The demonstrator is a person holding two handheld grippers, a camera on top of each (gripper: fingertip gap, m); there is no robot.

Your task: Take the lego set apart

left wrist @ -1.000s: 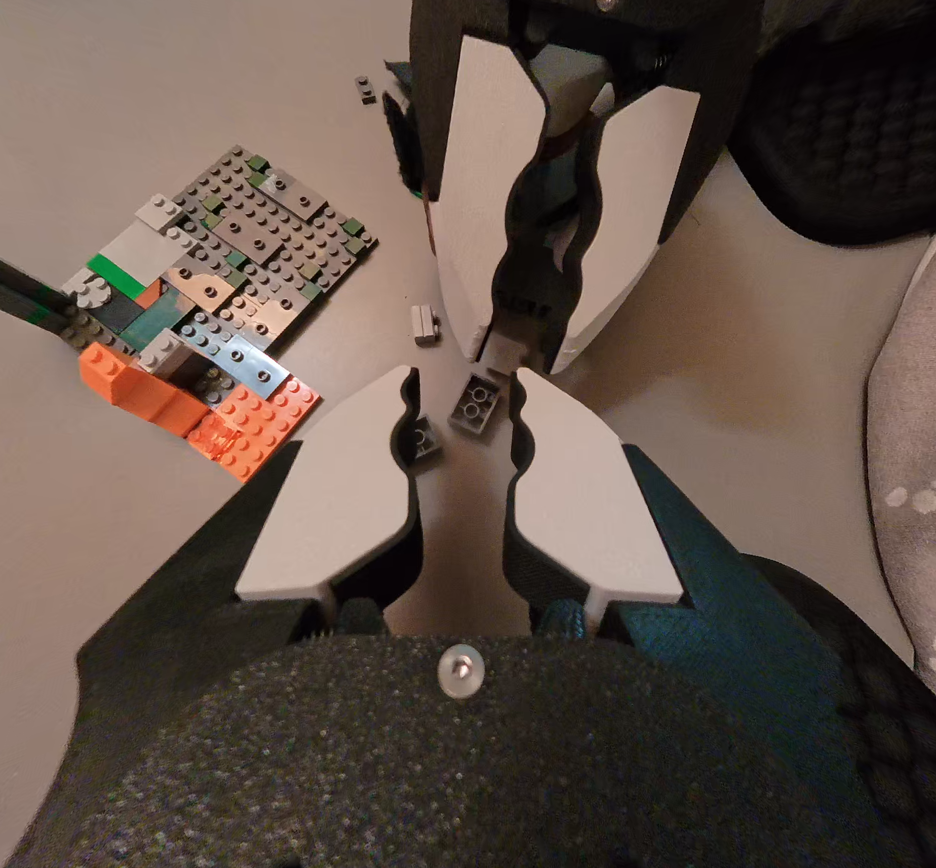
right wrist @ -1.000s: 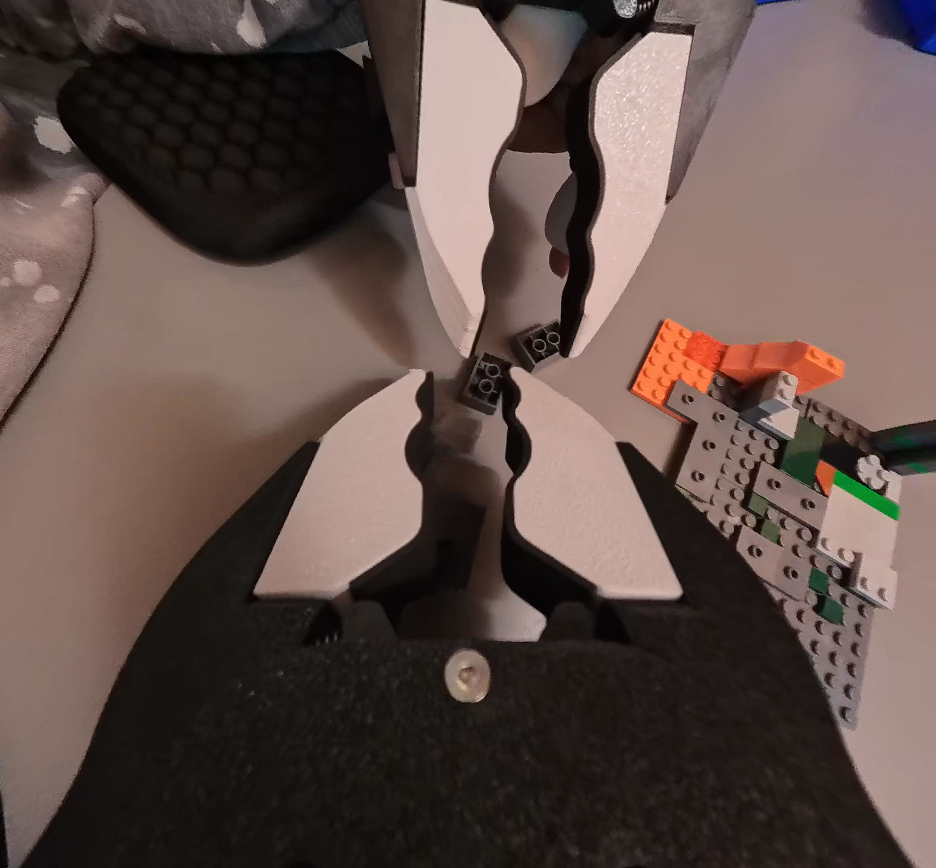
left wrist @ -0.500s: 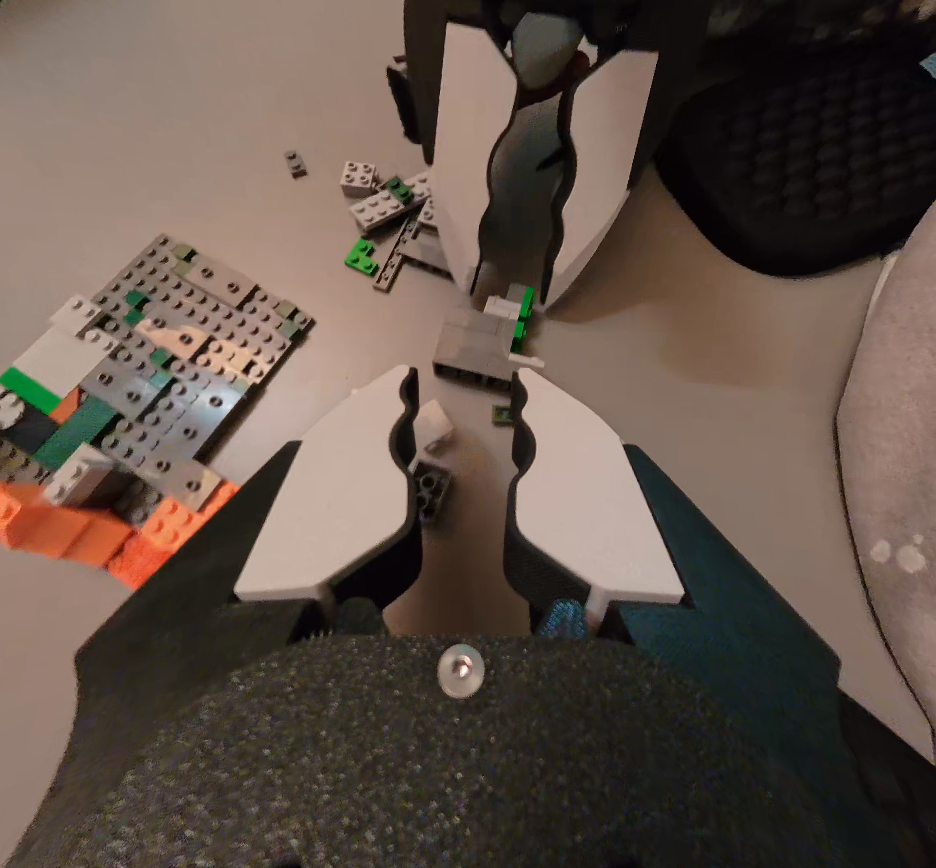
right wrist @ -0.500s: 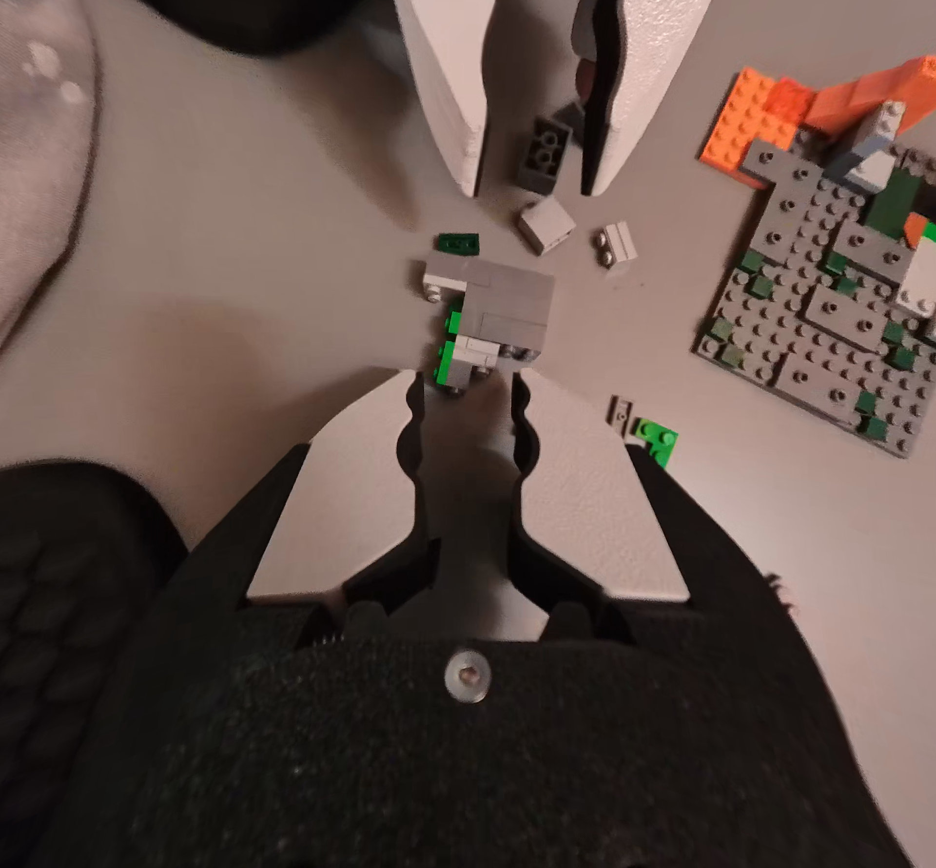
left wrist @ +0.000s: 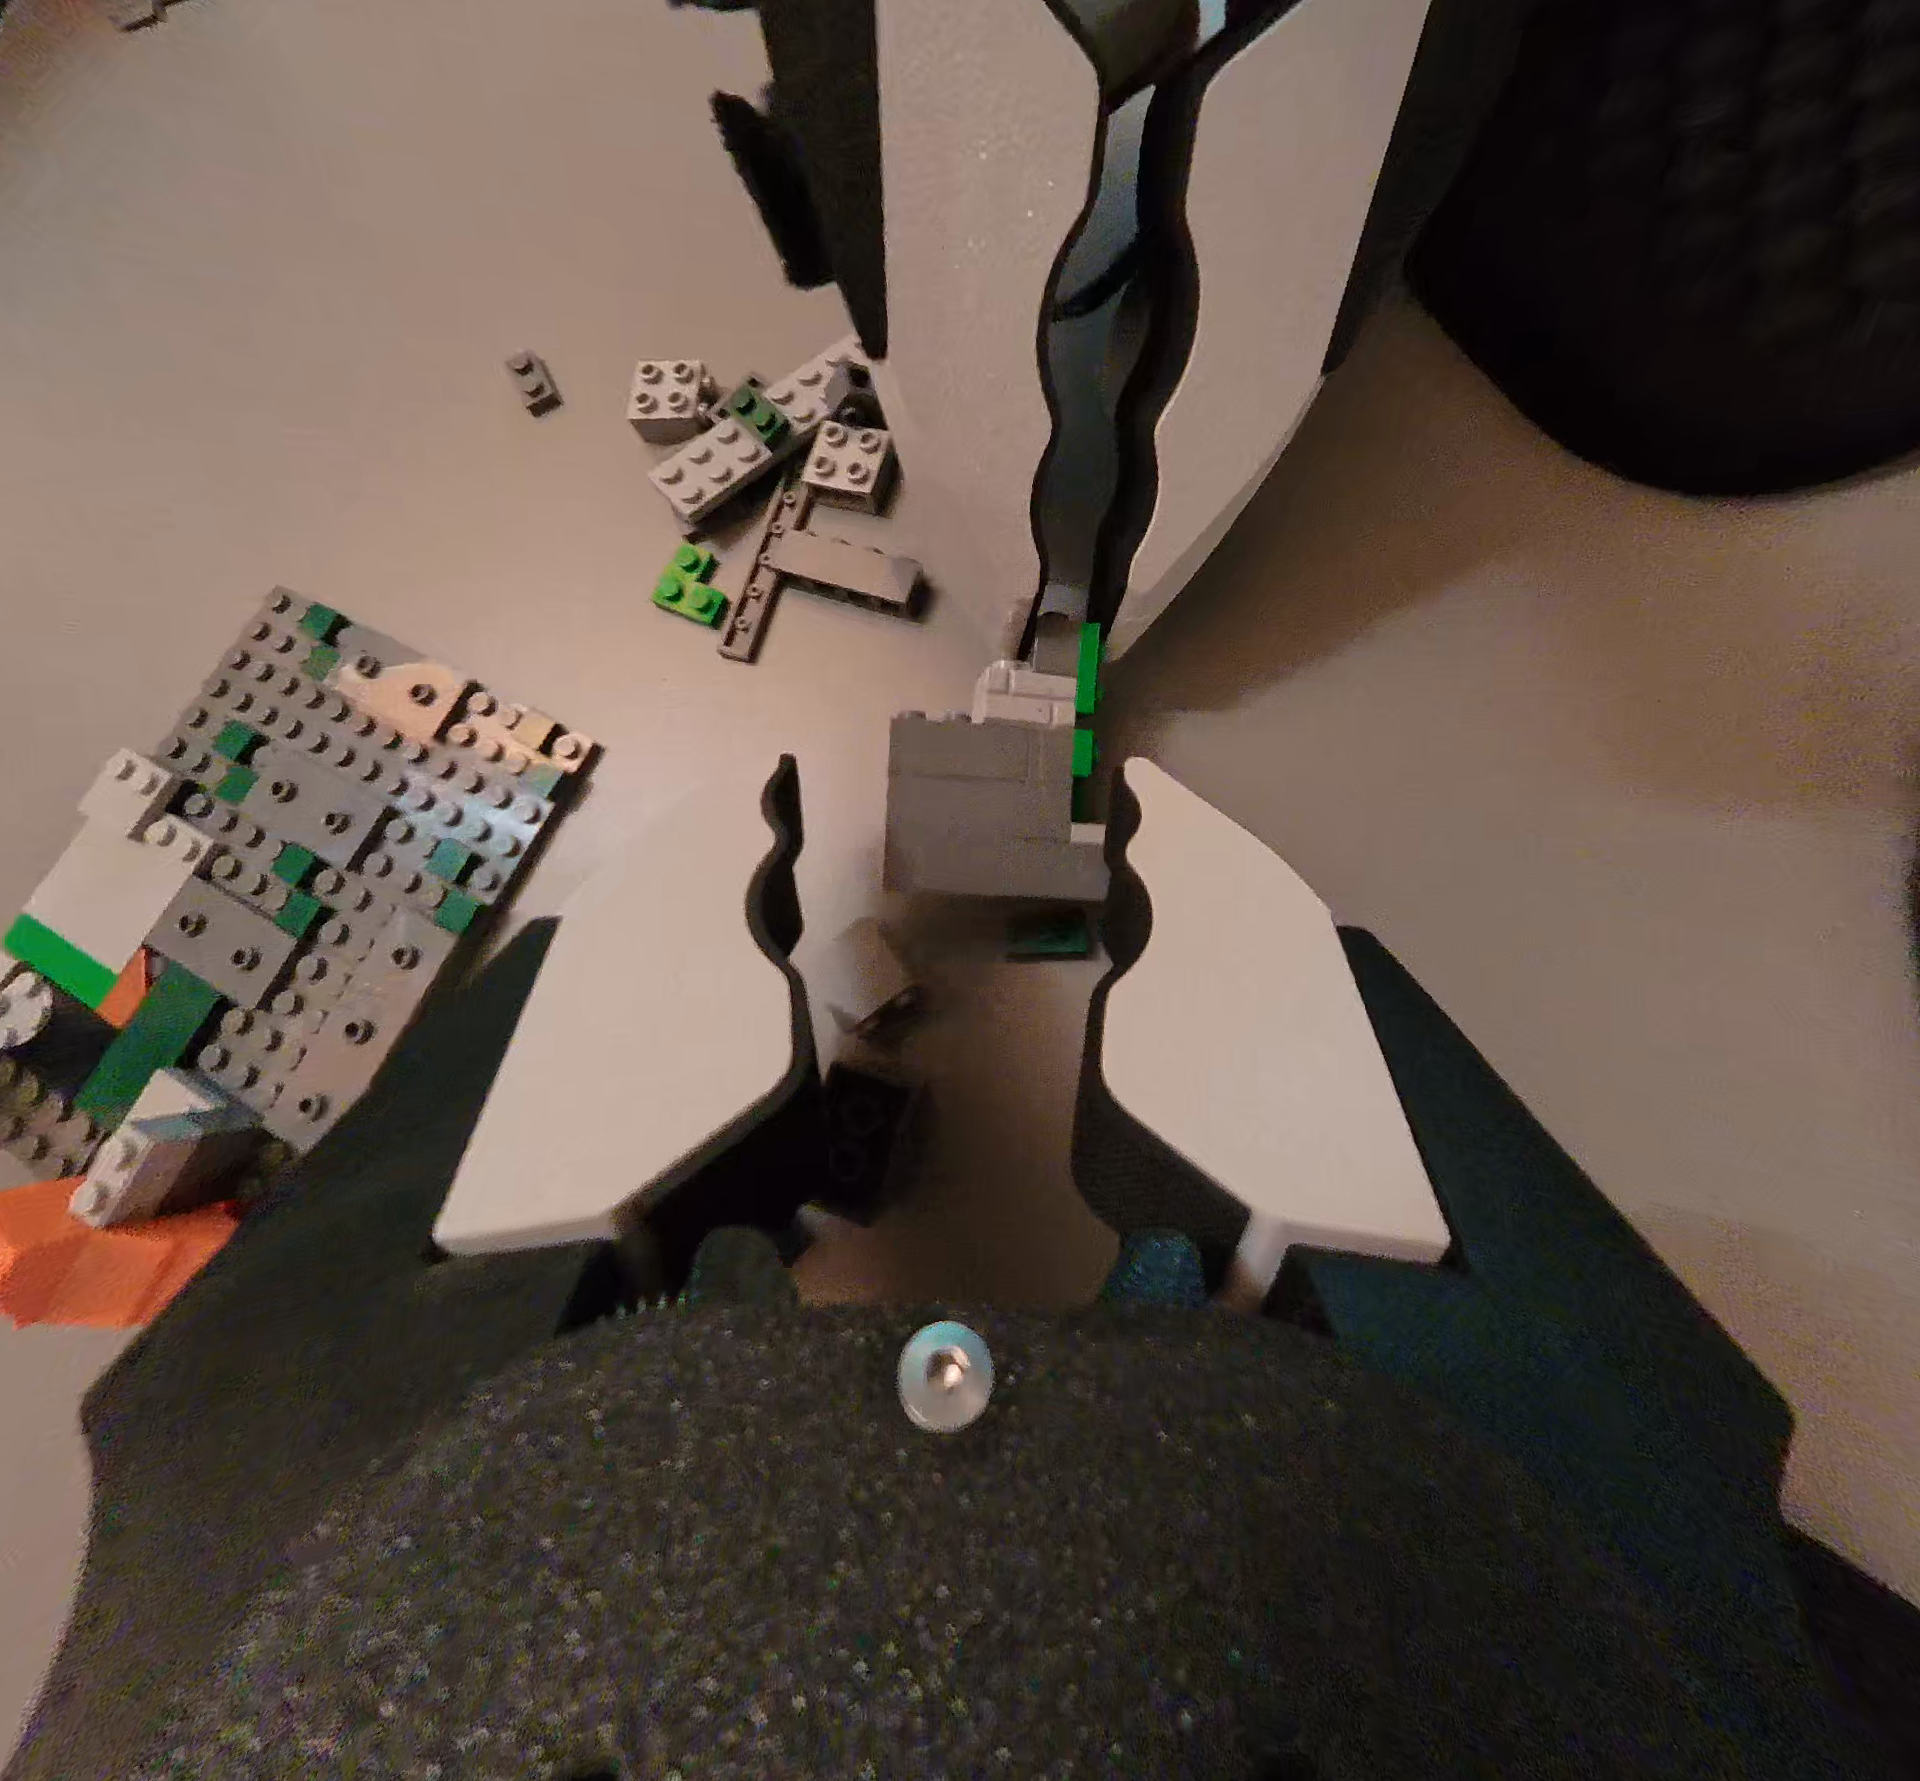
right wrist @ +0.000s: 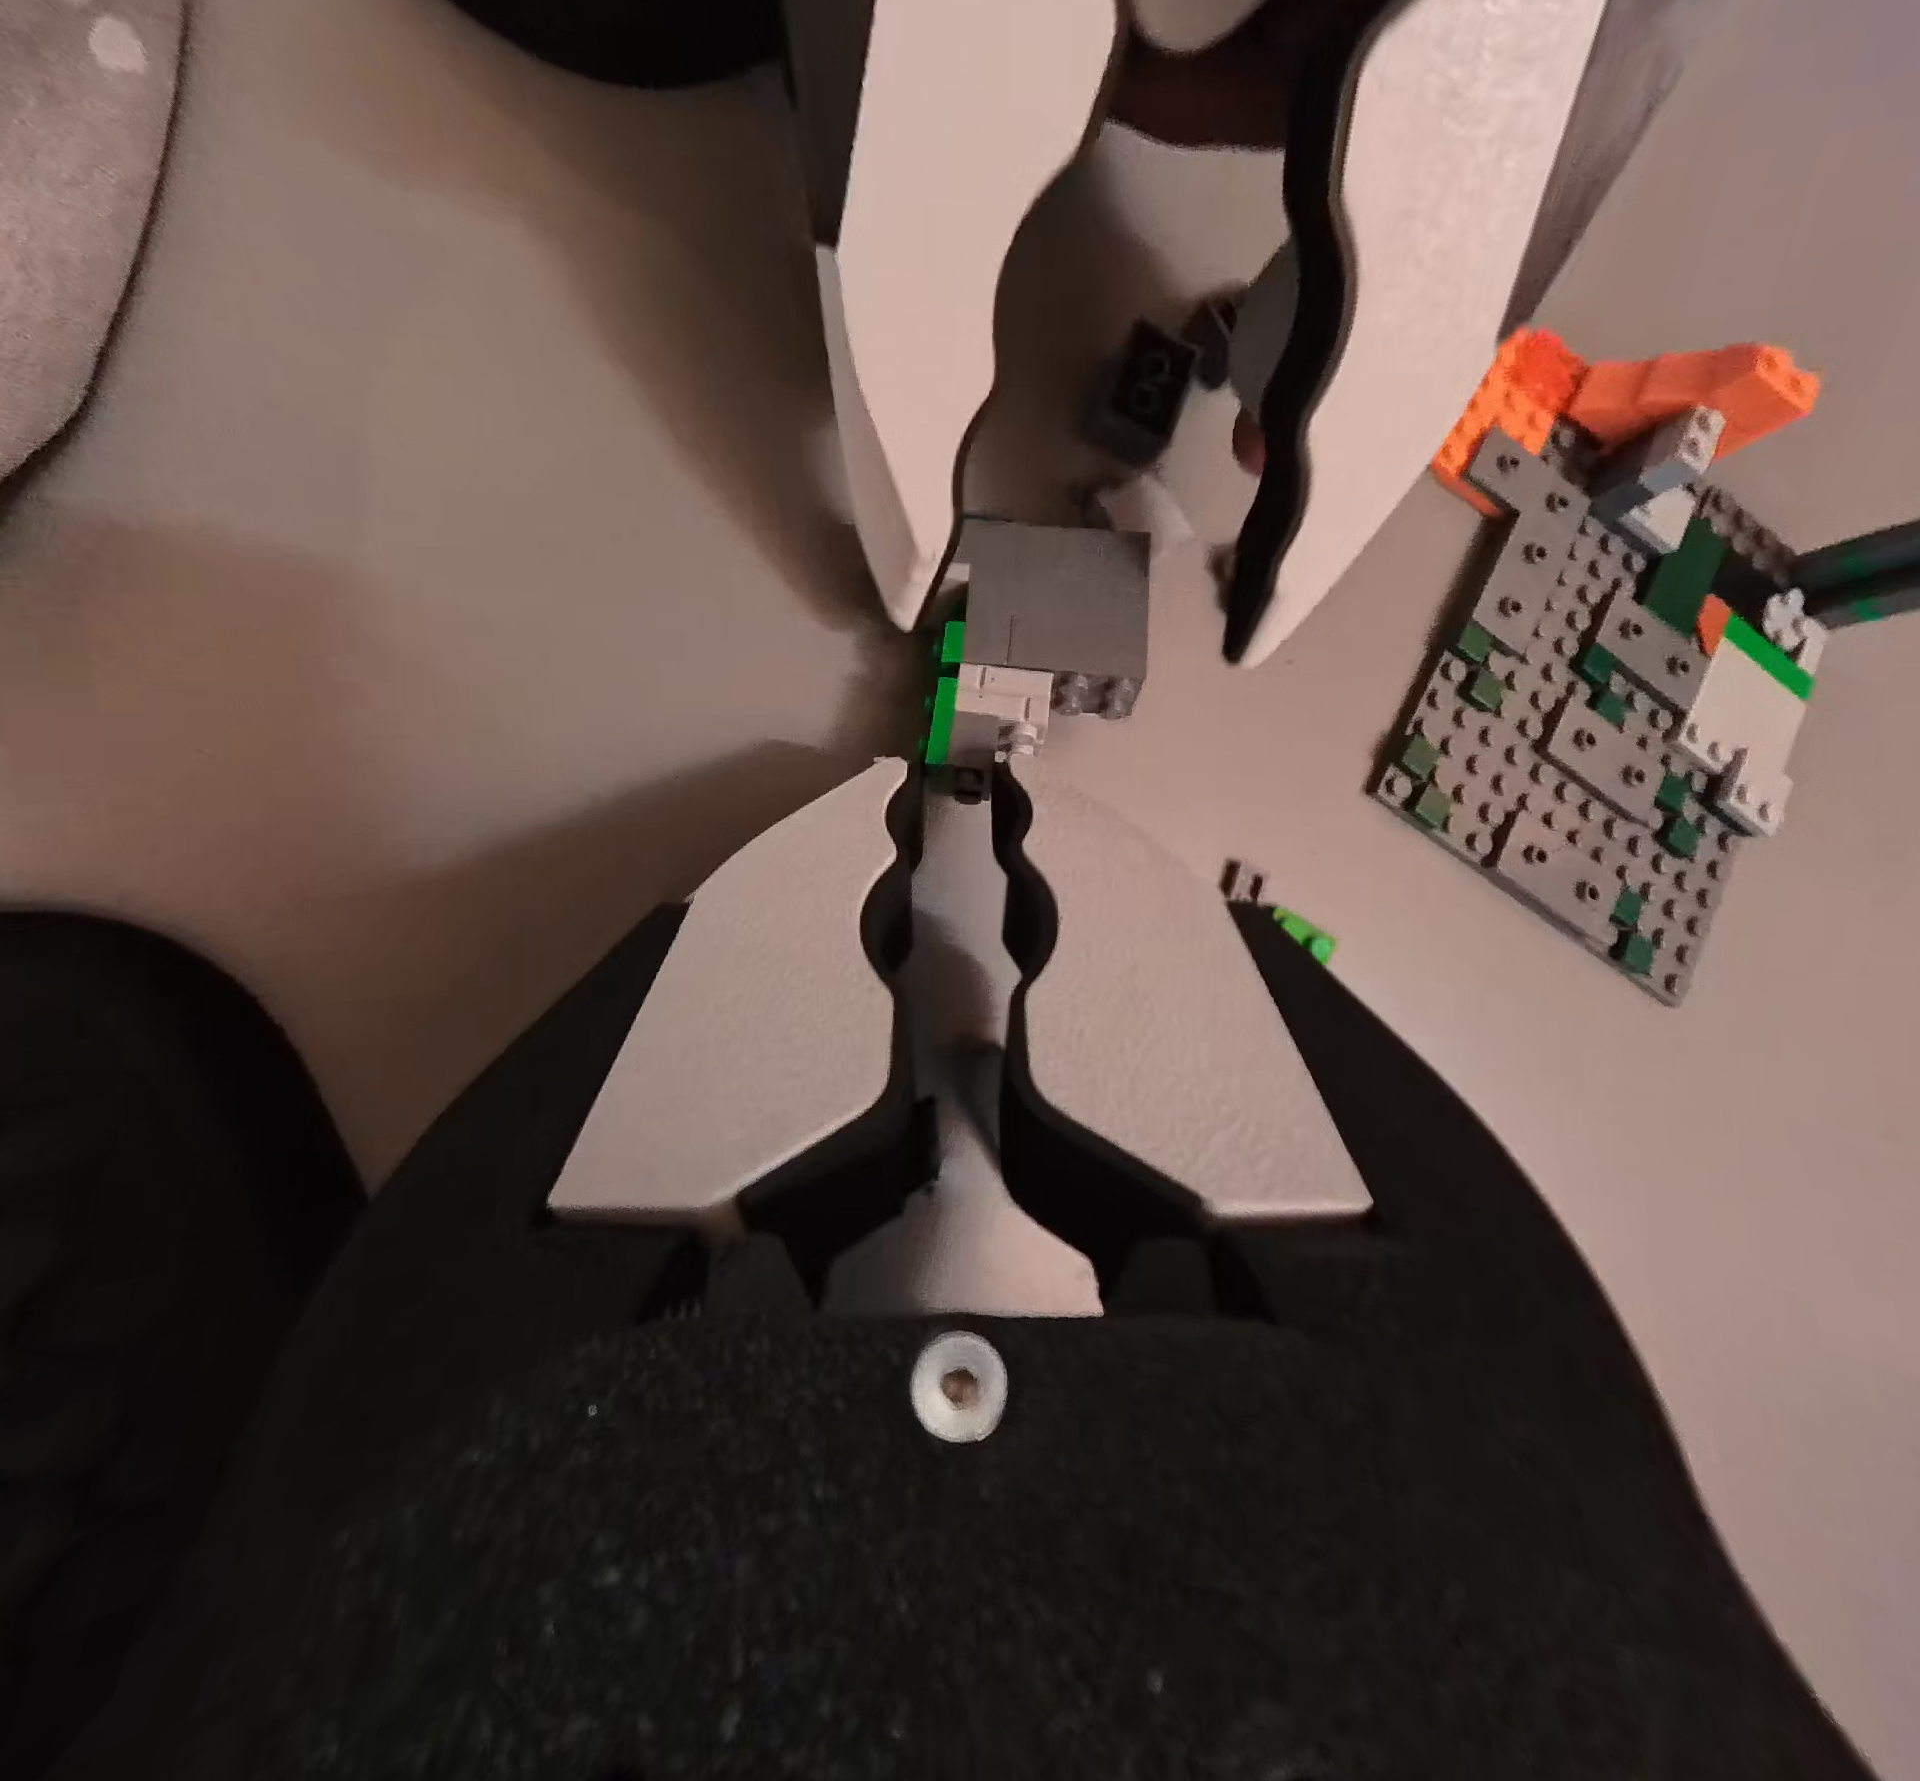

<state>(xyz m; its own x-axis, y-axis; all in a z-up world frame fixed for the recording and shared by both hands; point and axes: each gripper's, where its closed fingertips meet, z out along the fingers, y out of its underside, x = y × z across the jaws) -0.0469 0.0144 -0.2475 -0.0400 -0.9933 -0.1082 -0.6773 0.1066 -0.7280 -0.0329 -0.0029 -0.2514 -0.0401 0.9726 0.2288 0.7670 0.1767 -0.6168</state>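
Note:
A grey lego chunk with a green strip along one side lies on the table between both grippers; it also shows in the right wrist view. My left gripper is open, with its tips on either side of the chunk's wide end. My right gripper has its jaws drawn narrow on the chunk's light grey and green end. In the left wrist view the right gripper comes in from above. The studded grey lego baseplate with orange bricks lies to the left, apart from both grippers.
A pile of loose grey bricks and a green piece lie beyond the baseplate. A dark brick and a small light brick lie under my left gripper. A black mesh seat stands at the table's far right edge. Only a small space, under 4 cm, lies between the two pairs of fingers. The small light brick sits 4 cm or so from the ends of my left fingers.
Both grippers have moved in on the grey and green chunk. The right jaws have narrowed onto its end. The left tips now sit astride it.

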